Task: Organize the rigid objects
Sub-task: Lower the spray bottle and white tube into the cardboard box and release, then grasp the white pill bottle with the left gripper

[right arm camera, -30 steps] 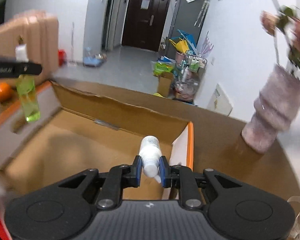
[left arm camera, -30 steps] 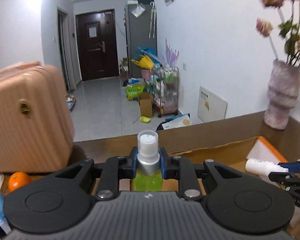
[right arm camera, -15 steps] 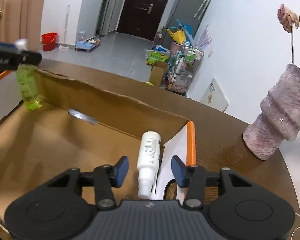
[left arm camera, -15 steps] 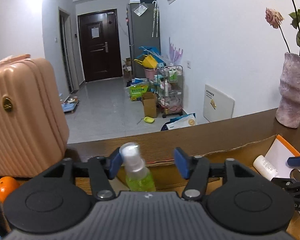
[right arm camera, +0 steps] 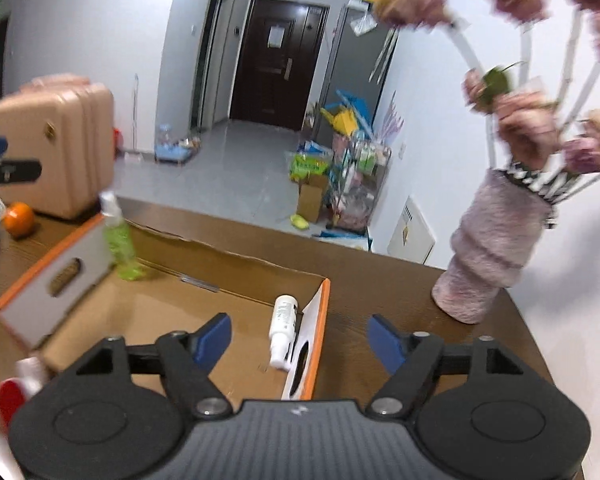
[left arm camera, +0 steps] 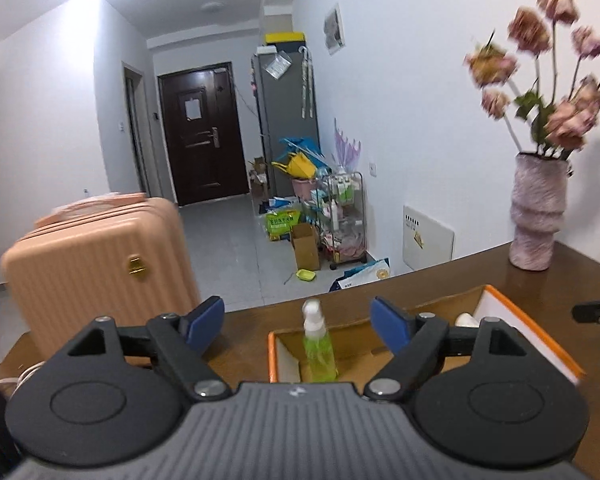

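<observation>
both tongs, left (left arm camera: 298,320) and right (right arm camera: 300,338), are opening and empty. green spray bottle (left arm camera: 319,350) stands in the box's (right arm camera: 318,320) far-left corner, white bottle (right arm camera: 283,332) leans on its right wall. pull straight back, clear of the rims.

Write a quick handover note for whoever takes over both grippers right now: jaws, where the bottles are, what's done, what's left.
Left gripper: jaws opening, nothing between the pads.
Right gripper: jaws opening, also holding nothing.
Green spray bottle: standing upright in the cardboard box, near its left end wall.
White bottle: lying in the box against the right end flap.
Done: both bottles are in the box and let go.
Left: an orange by the pink suitcase, plus blurred red and white items at the right view's lower left, sit outside the box. Whether they belong in it is unclear.
</observation>
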Motion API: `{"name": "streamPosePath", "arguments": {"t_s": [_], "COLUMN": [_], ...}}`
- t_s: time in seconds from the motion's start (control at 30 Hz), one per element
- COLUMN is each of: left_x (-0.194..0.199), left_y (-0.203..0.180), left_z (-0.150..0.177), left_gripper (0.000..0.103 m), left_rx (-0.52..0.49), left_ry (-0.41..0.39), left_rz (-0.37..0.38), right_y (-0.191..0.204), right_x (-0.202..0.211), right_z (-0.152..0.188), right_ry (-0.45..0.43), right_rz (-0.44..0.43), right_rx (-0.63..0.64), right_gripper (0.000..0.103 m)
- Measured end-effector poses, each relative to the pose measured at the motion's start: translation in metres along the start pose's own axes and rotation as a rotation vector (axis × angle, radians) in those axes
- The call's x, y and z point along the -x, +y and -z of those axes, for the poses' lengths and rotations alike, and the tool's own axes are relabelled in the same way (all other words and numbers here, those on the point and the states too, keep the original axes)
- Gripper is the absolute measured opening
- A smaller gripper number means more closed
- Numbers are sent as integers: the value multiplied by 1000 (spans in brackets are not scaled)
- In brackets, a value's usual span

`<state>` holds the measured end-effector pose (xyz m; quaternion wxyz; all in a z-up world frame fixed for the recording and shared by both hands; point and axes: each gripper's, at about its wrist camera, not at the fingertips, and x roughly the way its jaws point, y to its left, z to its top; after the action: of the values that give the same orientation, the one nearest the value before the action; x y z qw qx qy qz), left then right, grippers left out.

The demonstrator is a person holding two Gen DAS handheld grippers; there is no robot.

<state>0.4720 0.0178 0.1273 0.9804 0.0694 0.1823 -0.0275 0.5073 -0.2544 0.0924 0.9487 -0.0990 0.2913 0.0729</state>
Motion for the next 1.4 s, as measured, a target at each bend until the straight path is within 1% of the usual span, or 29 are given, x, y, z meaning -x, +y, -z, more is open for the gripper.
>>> {"name": "streamPosePath", "arguments": {"t_s": [0.1, 0.13, 0.23, 0.27, 0.33, 0.4, 0.47, 0.57, 0.67, 0.77, 0.83, 0.9, 0.97, 1.07, 1.17, 1.23, 1.4], "left_x": [59, 77, 136, 155, 189, 223, 249, 285, 312, 319, 319, 314, 310, 303, 289, 277, 234], "left_y": [3, 5, 4, 1, -1, -4, -8, -14, -19, -25, -28, -29, -31, -34, -36, -37, -48], "left_z": [16, 22, 51, 63, 86, 109, 130, 162, 192, 211, 216, 218, 219, 223, 224, 224, 215], "left_gripper": [83, 85, 88, 89, 90, 94, 95, 95, 96, 96, 96, 96, 96, 96, 96, 96, 99], "left_rx": [28, 44, 80, 86, 85, 98, 116, 132, 154, 151, 135, 133, 139, 125, 131, 134, 128], "left_ry": [-16, -22, -23, -26, -39, -54, -62, -67, -53, 9, 31, 45, 51, 54, 87, 100, 132], "left_rz": [-10, -12, -22, -22, 1, 32, 46, 66, 67, 84, 86, 79, 77, 92, 110, 125, 128], "right_y": [1, 3, 11, 16, 27, 37, 48, 66, 80, 89, 91, 93, 92, 94, 96, 97, 87], "right_x": [52, 73, 120, 134, 161, 183, 207, 236, 258, 273, 277, 279, 277, 271, 261, 254, 235], "right_z": [21, 32, 67, 80, 107, 133, 161, 202, 241, 276, 288, 293, 292, 291, 292, 290, 280], "right_ry": [-56, -78, -134, -146, -184, -211, -248, -284, -296, -276, -247, -240, -239, -235, -209, -193, -163], "right_rz": [-10, -21, -54, -65, -90, -114, -137, -137, -141, -162, -175, -167, -156, -167, -169, -165, -126], "right_rx": [-21, -31, -52, -50, -50, -65, -87, -127, -164, -183, -189, -195, -206, -210, -212, -216, -237], "right_gripper": [80, 81, 86, 86, 87, 87, 90, 90, 90, 90, 89, 89, 89, 88, 87, 86, 85]}}
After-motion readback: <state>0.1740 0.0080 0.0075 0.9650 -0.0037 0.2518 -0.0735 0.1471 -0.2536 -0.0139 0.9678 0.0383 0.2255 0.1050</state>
